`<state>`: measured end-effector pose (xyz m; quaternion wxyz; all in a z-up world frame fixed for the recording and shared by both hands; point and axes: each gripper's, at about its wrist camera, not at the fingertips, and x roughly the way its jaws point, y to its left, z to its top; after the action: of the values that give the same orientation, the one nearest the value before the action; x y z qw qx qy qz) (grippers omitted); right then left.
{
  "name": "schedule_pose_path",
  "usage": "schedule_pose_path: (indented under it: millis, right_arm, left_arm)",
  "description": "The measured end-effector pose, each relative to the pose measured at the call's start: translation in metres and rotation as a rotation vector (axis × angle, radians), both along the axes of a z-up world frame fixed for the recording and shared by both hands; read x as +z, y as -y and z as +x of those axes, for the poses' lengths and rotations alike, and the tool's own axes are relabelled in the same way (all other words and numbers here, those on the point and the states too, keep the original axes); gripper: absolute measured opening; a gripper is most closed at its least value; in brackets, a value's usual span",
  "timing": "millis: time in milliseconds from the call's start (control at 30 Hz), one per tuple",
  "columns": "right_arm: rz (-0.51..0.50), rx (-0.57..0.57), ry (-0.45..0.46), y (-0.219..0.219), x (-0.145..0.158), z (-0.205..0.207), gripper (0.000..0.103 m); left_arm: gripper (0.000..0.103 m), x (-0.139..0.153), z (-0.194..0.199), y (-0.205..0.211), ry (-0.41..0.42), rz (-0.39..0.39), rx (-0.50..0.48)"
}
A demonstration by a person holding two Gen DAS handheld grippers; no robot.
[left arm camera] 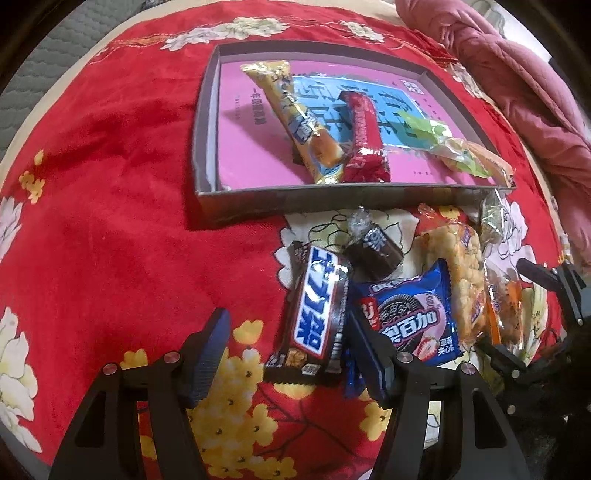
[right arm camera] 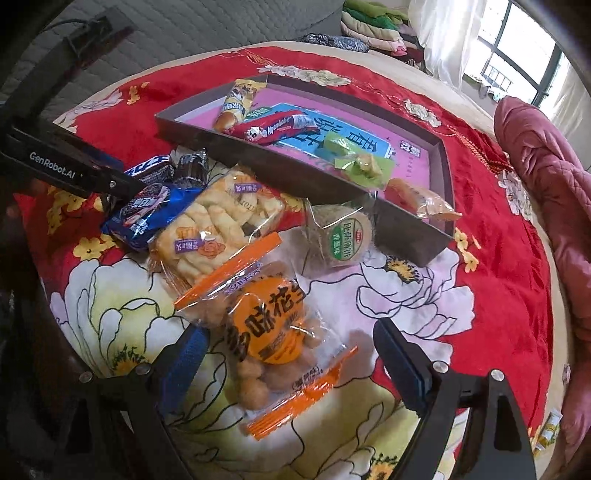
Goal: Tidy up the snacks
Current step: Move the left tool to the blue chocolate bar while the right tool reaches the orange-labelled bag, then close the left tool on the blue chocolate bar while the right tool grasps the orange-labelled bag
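Note:
A shallow grey box (left arm camera: 207, 110) with a pink lining lies on a red flowered cloth; it also shows in the right wrist view (right arm camera: 406, 225). Inside lie a yellow bar (left arm camera: 295, 118), a red bar (left arm camera: 364, 136) and a green-wrapped cake (left arm camera: 443, 140). In front lie a Snickers bar (left arm camera: 317, 317), a dark round cake (left arm camera: 373, 251), a blue Oreo pack (left arm camera: 413, 314), a rice-cracker pack (right arm camera: 218, 221), an orange peanut bag (right arm camera: 273, 332) and a round green-labelled cake (right arm camera: 343, 232). My left gripper (left arm camera: 284, 332) is open around the Snickers bar. My right gripper (right arm camera: 288, 350) is open around the peanut bag.
A pink quilted blanket (right arm camera: 546, 177) lies bunched at the right. Folded clothes (right arm camera: 373, 26) are stacked at the back beside a window (right arm camera: 517, 55). A grey quilted surface (right arm camera: 184, 33) lies beyond the cloth. The cloth left of the box (left arm camera: 110, 147) is bare.

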<state>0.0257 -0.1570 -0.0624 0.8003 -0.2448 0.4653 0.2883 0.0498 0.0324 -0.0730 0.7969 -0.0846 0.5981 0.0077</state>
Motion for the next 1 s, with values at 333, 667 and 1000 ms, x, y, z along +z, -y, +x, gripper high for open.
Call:
schedule_pose_path:
  millis: [333,667,1000]
  right_arm:
    - [0.069,0.048,-0.059,-0.004,-0.01,0.015,0.075]
    - [0.146,0.024,-0.115,0.01,-0.002,0.006,0.05]
    - [0.161,-0.067,-0.151,0.029,0.004,0.01,0.05]
  left_arm:
    - [0.066,-0.004,0.009,0.001,0.019,-0.011,0.006]
    - [0.051,-0.005,0.011,0.002,0.044,-0.029,0.015]
    - [0.041,-0.008,0.011,0.003,0.051,-0.063,0.007]
